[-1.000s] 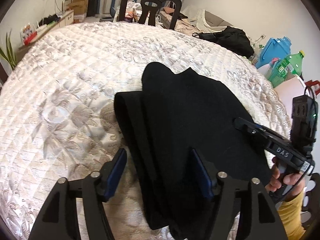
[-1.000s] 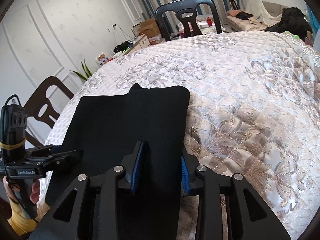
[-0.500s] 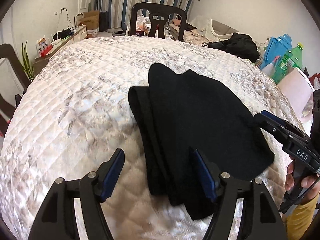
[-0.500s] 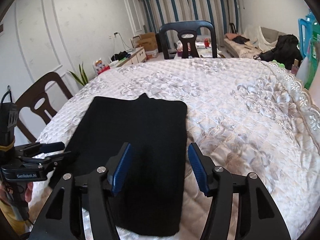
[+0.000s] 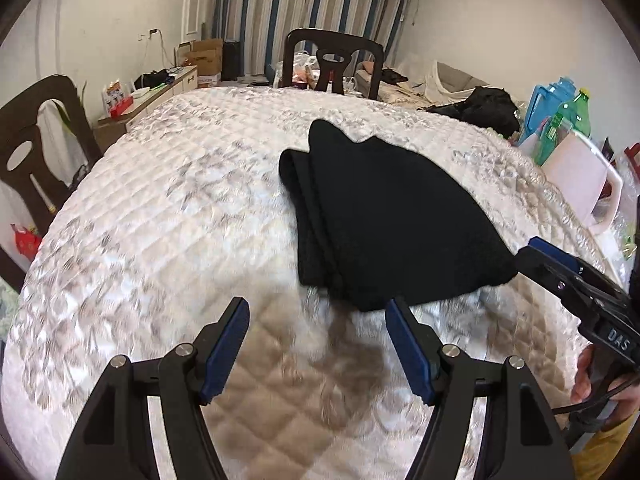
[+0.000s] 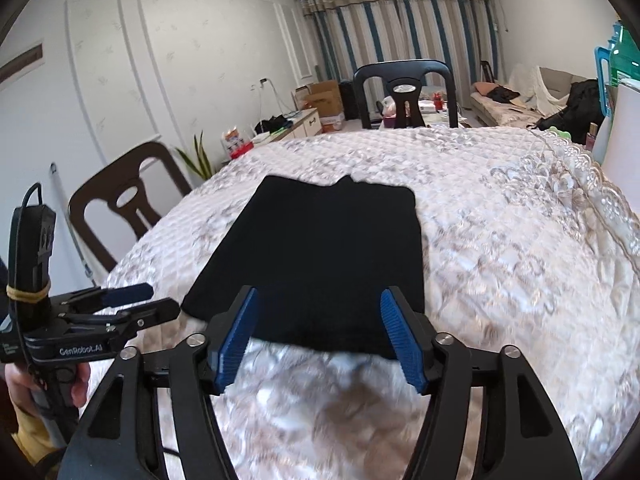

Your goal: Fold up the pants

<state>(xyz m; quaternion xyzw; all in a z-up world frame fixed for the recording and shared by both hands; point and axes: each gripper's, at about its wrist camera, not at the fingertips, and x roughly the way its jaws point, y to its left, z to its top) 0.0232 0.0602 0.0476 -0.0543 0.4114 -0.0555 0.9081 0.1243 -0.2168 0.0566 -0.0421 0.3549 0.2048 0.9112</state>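
The black pants [image 5: 384, 216] lie folded into a flat stack on the quilted table cover [image 5: 168, 216], with layered edges showing on their left side. They also show in the right wrist view [image 6: 324, 256] as a neat rectangle. My left gripper [image 5: 318, 344] is open and empty, held back from the near edge of the pants. My right gripper [image 6: 318, 332] is open and empty, just short of the pants' near edge. Each gripper shows in the other's view: the right one [image 5: 560, 268], the left one [image 6: 132, 300].
Dark chairs stand at the far side [image 5: 332, 60] and at the left [image 5: 36, 148] of the table. Bottles [image 5: 568, 120] and a white pitcher [image 5: 584, 176] stand at the right edge. A sofa with clothes [image 6: 520, 96] is behind.
Both grippers have pulled back from the pants toward the near table edge. The right gripper, shut on the fabric a second ago, has opened and let go.
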